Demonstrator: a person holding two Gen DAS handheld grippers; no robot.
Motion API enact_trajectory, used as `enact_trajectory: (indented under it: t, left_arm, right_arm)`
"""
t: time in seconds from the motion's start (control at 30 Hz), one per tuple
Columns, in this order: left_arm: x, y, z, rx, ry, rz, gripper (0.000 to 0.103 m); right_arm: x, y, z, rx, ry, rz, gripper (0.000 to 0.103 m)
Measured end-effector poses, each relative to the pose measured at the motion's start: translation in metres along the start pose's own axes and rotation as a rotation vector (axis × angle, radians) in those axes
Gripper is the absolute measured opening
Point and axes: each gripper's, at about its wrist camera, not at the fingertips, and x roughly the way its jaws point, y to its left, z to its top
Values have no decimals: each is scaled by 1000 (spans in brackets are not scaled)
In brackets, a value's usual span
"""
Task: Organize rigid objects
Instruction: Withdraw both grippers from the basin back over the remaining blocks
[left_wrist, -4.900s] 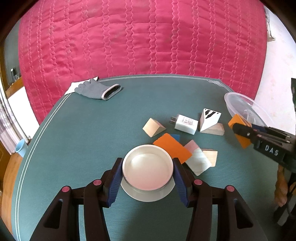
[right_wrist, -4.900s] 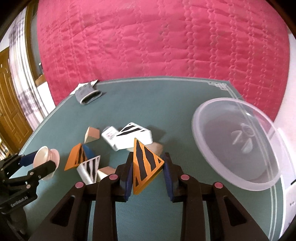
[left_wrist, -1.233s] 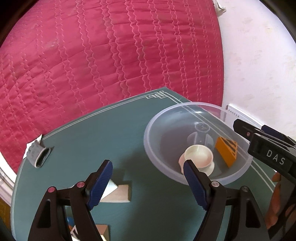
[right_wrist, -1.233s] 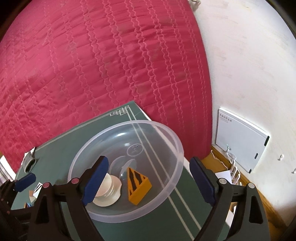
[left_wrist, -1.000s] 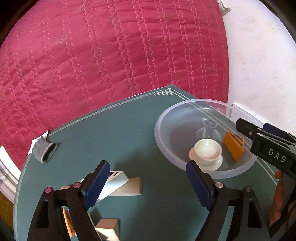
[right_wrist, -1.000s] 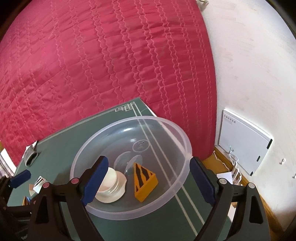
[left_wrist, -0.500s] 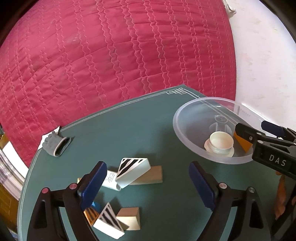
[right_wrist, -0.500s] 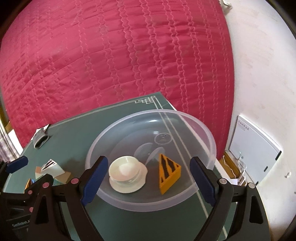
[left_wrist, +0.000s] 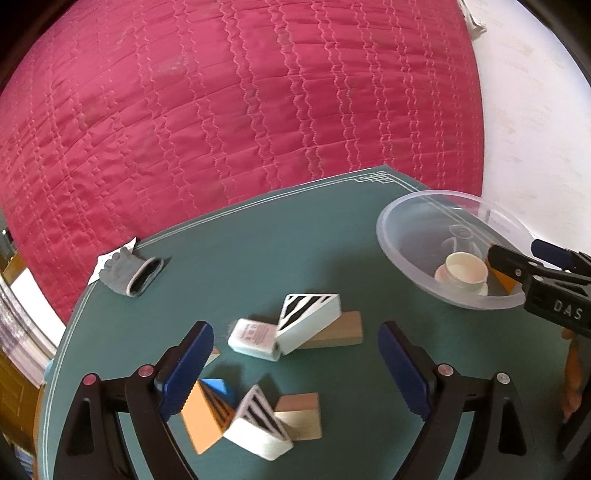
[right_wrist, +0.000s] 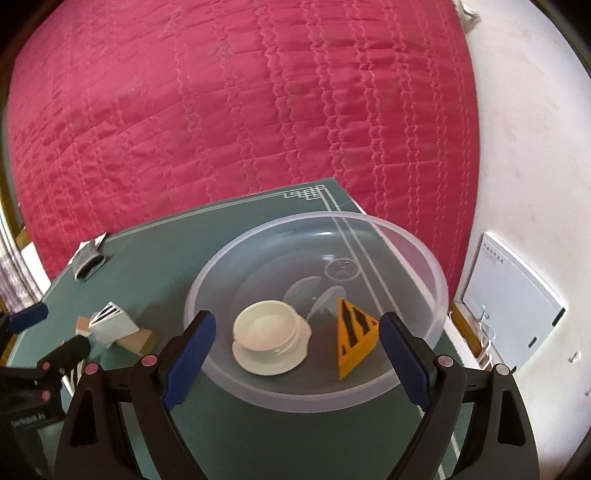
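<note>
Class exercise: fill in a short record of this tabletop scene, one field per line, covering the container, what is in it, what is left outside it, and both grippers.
Container: clear plastic bowl on the green table
In bowl: white cup on saucer; orange striped wedge
Outside bowl: white striped wedge, wooden block, white charger, orange striped block, grey glove
Left gripper: open, empty
Right gripper: open, empty

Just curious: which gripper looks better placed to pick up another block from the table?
Probably the left gripper: open, facing the loose blocks. The right gripper faces the clear bowl.
</note>
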Motion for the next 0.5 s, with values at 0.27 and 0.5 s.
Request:
enact_trajectory:
  t: [0.27,0.5]
  left_arm:
    - [-2,21,-6,-23,7,10,93]
    - [-2,34,-12,-36,14,18,93]
  right_arm:
    - [-7,31,-10,-92,30,58,91]
    - [-10,56,-21,-124,88,139,91]
